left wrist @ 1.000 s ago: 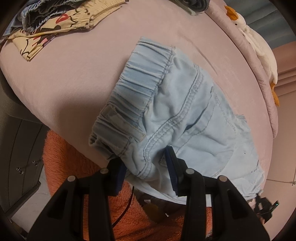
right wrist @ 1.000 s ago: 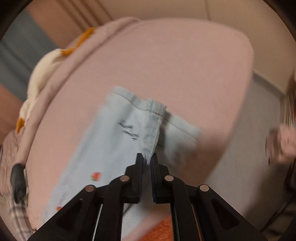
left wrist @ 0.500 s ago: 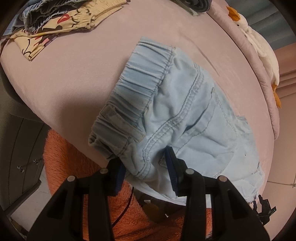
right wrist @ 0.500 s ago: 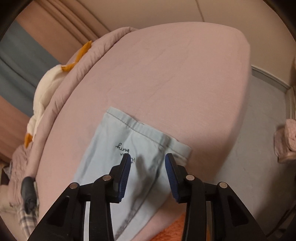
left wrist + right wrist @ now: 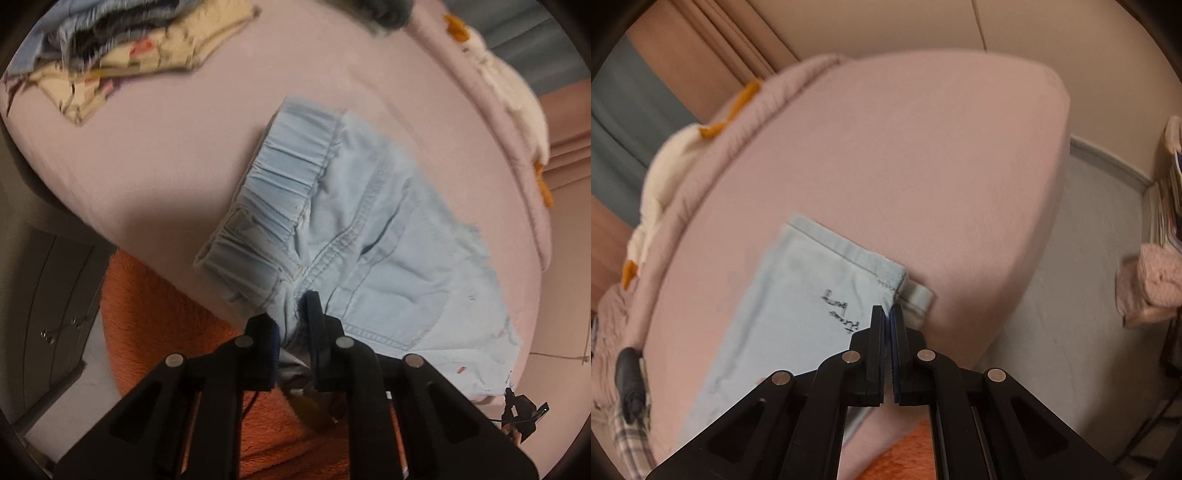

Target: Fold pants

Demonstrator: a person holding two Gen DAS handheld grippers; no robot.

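Both my tongs have closed since a moment ago: left tongs (image 5: 294, 325) pinching the pale denim pants (image 5: 369, 236) near the waistband, right tongs (image 5: 887, 325) apparently gripping a leg hem, the garment stretched lengthwise between them along the bed (image 5: 923, 147) edge.

Far ahead-left of the left gripper (image 5: 295, 317) the heap of clothes (image 5: 122, 48) is smeared by blur and cut by the frame edge, while the right gripper's (image 5: 888, 314) closed jaws hide the pinched edge of the pants (image 5: 798, 291).
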